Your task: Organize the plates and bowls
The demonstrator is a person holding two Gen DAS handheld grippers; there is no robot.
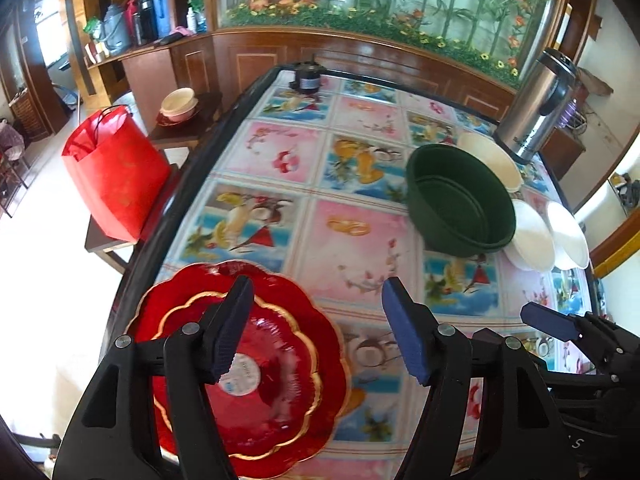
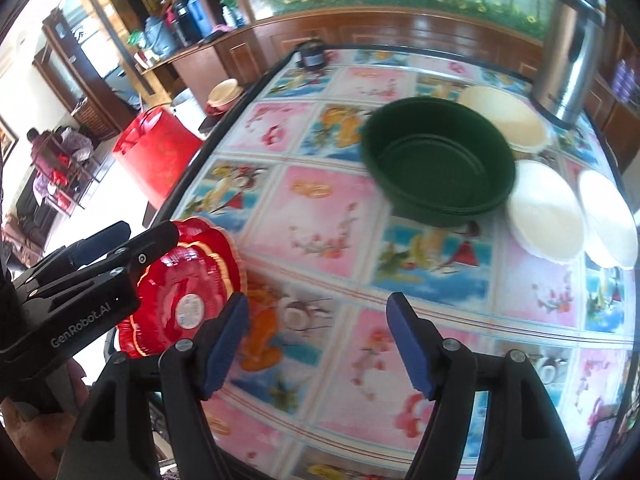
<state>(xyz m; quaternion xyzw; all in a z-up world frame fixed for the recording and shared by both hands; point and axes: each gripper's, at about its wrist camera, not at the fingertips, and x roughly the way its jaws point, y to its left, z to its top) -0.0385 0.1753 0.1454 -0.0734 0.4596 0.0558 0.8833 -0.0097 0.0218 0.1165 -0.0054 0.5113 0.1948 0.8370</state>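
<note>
A stack of red scalloped plates with gold rims [image 1: 276, 380] lies at the table's near left corner; it also shows in the right wrist view [image 2: 188, 280]. My left gripper [image 1: 316, 332] is open and empty just above it, its left finger over the plates. A dark green bowl [image 1: 460, 200] [image 2: 440, 164] stands in the middle right. Three white plates [image 1: 532, 240] [image 2: 544, 212] lie beside and behind it. My right gripper [image 2: 318, 344] is open and empty above the near table, right of the left gripper [image 2: 80, 264].
A steel thermos pot [image 1: 536, 108] [image 2: 568, 44] stands at the far right. A small dark jar [image 1: 306, 76] sits at the far edge. A red bag [image 1: 114, 176] rests on a stool left of the table [image 1: 360, 240]. Cream bowls [image 1: 178, 104] sit on a side table.
</note>
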